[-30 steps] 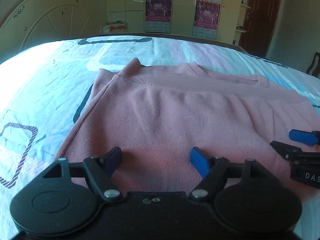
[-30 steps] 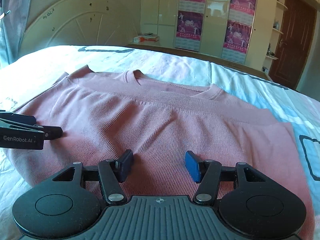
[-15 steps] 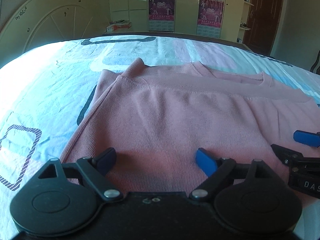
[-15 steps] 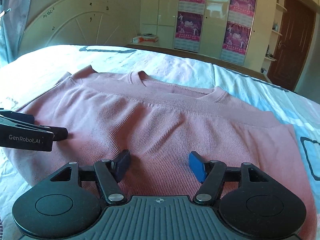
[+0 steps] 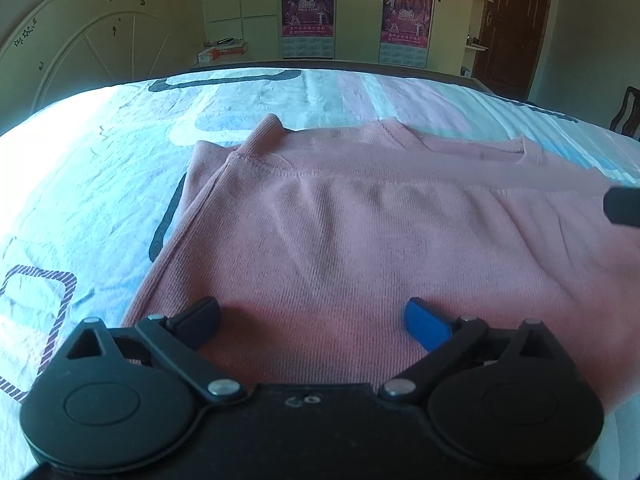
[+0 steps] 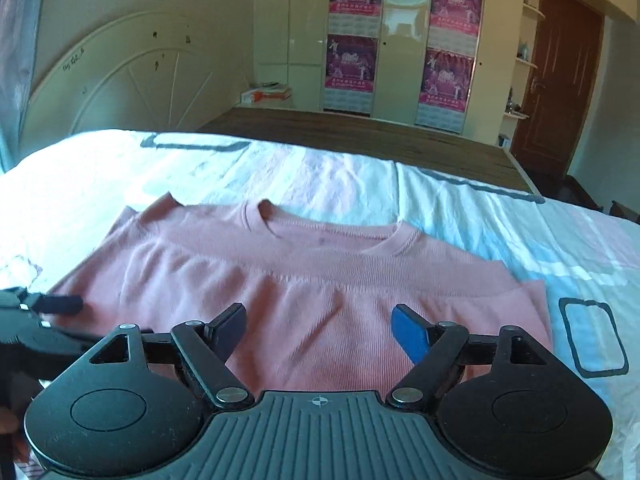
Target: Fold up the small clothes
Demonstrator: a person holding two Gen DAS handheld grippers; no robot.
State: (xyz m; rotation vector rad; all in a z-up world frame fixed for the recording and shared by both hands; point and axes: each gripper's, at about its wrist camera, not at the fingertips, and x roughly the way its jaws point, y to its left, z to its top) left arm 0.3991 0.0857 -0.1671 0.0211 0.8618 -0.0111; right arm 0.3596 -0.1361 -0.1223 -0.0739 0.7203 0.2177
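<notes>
A pink knit sweater (image 5: 360, 232) lies flat on the bed, its lower part folded up so the hem sits below the round collar (image 6: 332, 236). My left gripper (image 5: 312, 320) is open and empty above the sweater's near left part. My right gripper (image 6: 318, 330) is open and empty, raised above the sweater's near edge (image 6: 320, 340). The right gripper's fingertip shows at the right edge of the left wrist view (image 5: 624, 208). The left gripper shows at the left edge of the right wrist view (image 6: 44, 316).
The bed sheet (image 5: 100, 184) is light blue and white with dark outlined shapes. A white arched headboard (image 6: 120, 88) stands at the far left. Wardrobes with posters (image 6: 400, 40) and a brown door (image 6: 560, 80) are beyond the bed's far wooden edge (image 6: 360, 136).
Both grippers have lifted and drawn back from the sweater. The right gripper has risen the most, so more of the room and the far bed edge shows. Both stay open.
</notes>
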